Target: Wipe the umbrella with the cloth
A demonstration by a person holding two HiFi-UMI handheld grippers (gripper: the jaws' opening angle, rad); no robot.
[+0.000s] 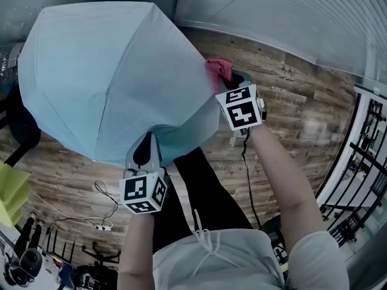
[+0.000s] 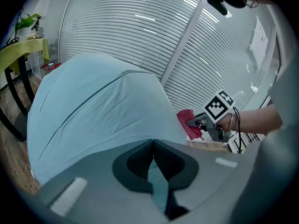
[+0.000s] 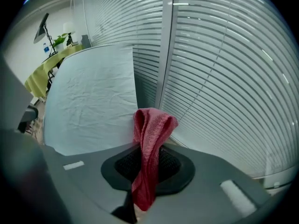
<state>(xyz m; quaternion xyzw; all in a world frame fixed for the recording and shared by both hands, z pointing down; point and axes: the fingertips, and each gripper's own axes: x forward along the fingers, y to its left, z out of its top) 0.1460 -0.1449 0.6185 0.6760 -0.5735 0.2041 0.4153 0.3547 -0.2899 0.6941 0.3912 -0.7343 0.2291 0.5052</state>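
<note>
At the left of the head view, the open light-blue umbrella fills most of the frame. Its canopy is spread wide above the wooden floor, and its handle and shaft are hidden beneath the fabric. The left hand-held gripper is at the canopy's near rim. In the left gripper view its jaws are pressed together with a fold of the blue fabric pinched between them, so it steadies the umbrella by its edge.

Further right, the red cloth sits at the canopy's right-hand rim. It is either just beside the fabric or brushing it, and the views do not settle which. The right hand-held gripper is clamped on the cloth, which stands up in a soft fold above the closed jaws and hangs down below them. A slatted wall lies beyond, at the right.

The canopy looks light, thin and taut between its ribs, so it will likely give and swing under pressure, and its smooth surface may let the cloth slide easily. A hold on the rim, close to a rib, seems the sensible place to brace it. The cloth is limp and knitted, so wiping would work best with the loose fold laid flat against a panel.
</note>
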